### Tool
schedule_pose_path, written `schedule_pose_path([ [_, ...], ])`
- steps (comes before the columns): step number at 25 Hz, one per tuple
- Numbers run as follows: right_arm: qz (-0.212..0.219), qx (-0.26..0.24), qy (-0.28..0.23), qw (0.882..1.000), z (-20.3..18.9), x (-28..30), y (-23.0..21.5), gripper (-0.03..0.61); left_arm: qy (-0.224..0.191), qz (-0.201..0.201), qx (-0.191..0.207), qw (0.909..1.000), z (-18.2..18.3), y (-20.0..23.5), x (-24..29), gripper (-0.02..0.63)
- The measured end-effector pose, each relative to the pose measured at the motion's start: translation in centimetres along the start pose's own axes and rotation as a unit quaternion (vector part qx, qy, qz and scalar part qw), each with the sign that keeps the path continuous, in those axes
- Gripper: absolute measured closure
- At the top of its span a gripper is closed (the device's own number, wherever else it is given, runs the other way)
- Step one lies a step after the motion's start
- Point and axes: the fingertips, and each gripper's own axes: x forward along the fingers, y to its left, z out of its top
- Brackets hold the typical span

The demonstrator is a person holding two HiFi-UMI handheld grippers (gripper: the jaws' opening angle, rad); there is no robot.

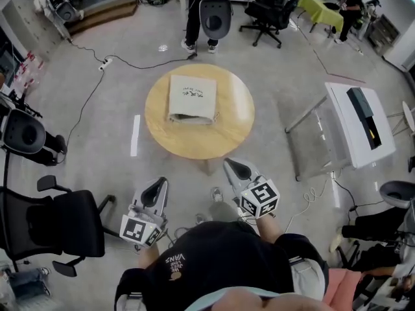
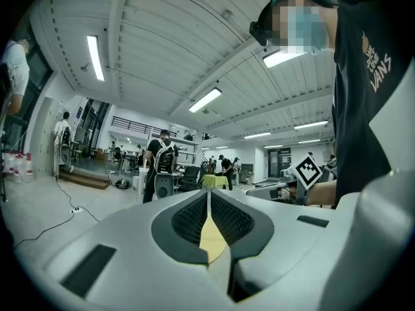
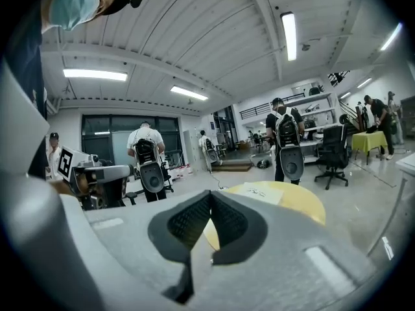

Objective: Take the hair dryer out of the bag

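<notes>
A flat cream bag with small print lies on the round wooden table. No hair dryer shows; the bag is closed and hides what is inside. My left gripper and right gripper hover side by side near my body, short of the table's near edge. Both point toward the table. In the left gripper view the left gripper has its jaws together with nothing between them. The right gripper is shut and empty too, with the bag and table ahead of it.
A black office chair stands at my left. A white cabinet on a metal frame is at the right. A person stands beyond the table. A cable runs over the floor at the far left.
</notes>
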Motion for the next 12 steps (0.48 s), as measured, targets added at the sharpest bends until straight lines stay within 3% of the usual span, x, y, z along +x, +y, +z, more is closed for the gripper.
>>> schedule_pose_path([
  [12,0.049,-0.010,0.011,0.999,1.4,5.5,-4.6,0.580,0.010,0.044,0.015,0.9989,0.2,3.5,5.6,0.588],
])
